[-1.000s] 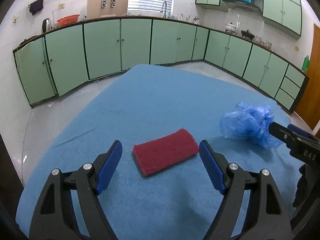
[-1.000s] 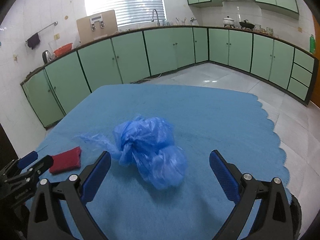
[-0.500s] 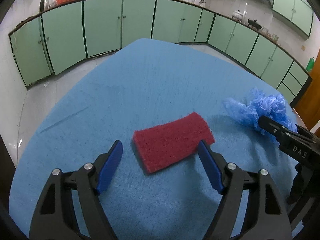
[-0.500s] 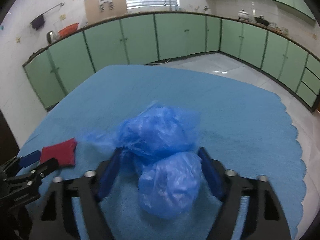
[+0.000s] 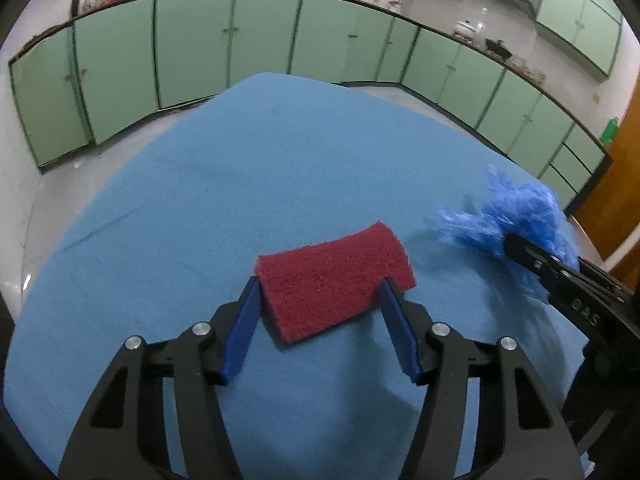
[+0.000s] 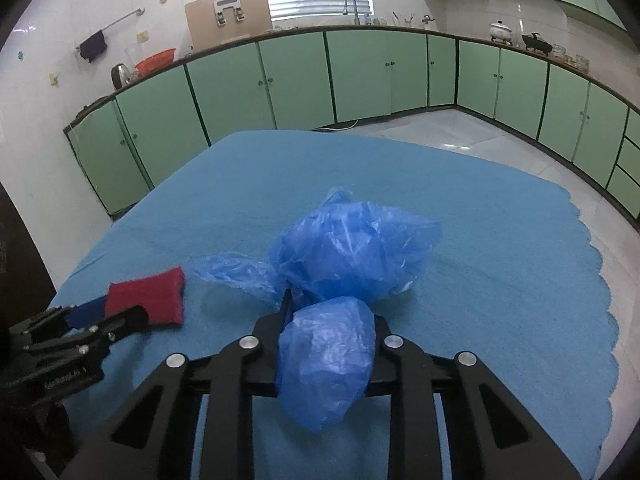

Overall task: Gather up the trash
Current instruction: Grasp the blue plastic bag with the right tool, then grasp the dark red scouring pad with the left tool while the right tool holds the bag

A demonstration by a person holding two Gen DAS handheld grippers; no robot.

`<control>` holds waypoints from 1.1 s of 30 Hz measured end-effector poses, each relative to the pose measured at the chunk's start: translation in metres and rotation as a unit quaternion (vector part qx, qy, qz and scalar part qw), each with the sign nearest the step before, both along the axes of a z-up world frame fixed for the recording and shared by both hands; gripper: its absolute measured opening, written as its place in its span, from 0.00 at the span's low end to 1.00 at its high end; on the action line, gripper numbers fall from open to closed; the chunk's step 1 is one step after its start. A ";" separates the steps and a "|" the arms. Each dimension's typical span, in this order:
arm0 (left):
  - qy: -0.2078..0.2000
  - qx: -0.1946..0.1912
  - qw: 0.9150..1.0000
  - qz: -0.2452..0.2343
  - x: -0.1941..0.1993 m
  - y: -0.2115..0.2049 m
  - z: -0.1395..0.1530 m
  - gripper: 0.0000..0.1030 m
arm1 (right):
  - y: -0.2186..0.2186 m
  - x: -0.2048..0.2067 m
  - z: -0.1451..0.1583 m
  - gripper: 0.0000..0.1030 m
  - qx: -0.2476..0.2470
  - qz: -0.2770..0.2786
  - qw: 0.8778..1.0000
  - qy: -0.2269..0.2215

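A blue cloth [image 5: 280, 168] fills the lower and middle field of both wrist views, with green cabinets [image 6: 296, 76] curving across the top. In the right wrist view, a crumpled blue plastic bag [image 6: 352, 256] sits at centre frame; the right gripper [image 6: 332, 312] rises from the bottom edge with its jaws closing on the bag's pinched waist, one lobe bulging above the jaws and the other hanging over them toward the lens. A second ago these jaws stood spread wide on either side of the bag. In the left wrist view, a red scouring pad [image 5: 334, 280] lies flat just below centre; the left gripper [image 5: 318, 300] has its jaws partly spread and closing, its blue pads [image 5: 240, 332] flanking the pad's near end, the left one at the pad's corner, though whether they press it cannot be told. Earlier the pad lay ahead of wider jaws. The bag appears blurred at that view's right edge.
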State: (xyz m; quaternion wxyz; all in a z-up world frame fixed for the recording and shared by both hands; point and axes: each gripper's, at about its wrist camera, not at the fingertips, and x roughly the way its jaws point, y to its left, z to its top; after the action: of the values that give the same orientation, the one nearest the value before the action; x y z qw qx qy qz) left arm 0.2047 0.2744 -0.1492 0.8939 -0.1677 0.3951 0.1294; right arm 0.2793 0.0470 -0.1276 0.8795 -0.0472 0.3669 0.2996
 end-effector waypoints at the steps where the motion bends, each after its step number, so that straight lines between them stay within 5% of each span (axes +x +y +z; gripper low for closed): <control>1: 0.000 -0.006 1.000 -0.008 0.000 -0.006 0.000 0.56 | -0.002 -0.001 0.000 0.24 0.001 -0.002 1.000 0.000; 11: -0.021 -0.010 0.999 -0.037 -0.016 -0.041 0.009 0.52 | -0.040 -0.009 0.013 0.24 0.014 -0.035 0.999 -0.006; 12: -0.022 -0.008 0.999 -0.039 -0.015 -0.041 0.011 0.13 | -0.044 -0.010 0.015 0.24 0.015 -0.037 0.999 -0.009; 18: -0.021 -0.001 0.999 -0.043 -0.013 -0.047 0.015 0.18 | -0.057 -0.022 0.024 0.24 0.017 -0.040 0.999 -0.017; 22: -0.010 -0.009 0.999 -0.042 -0.012 -0.046 0.010 0.37 | -0.064 -0.025 0.023 0.24 0.019 -0.044 0.999 -0.015; 33: 0.009 -0.036 0.997 -0.061 -0.020 -0.058 -0.007 0.37 | -0.058 -0.024 0.023 0.24 0.020 -0.043 0.999 -0.012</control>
State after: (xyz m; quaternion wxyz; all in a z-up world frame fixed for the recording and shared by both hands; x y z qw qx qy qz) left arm 0.1847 0.2165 -0.1561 0.8899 -0.1737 0.4173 0.0618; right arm 0.2555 -0.0107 -0.1050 0.8964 -0.0179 0.3523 0.2684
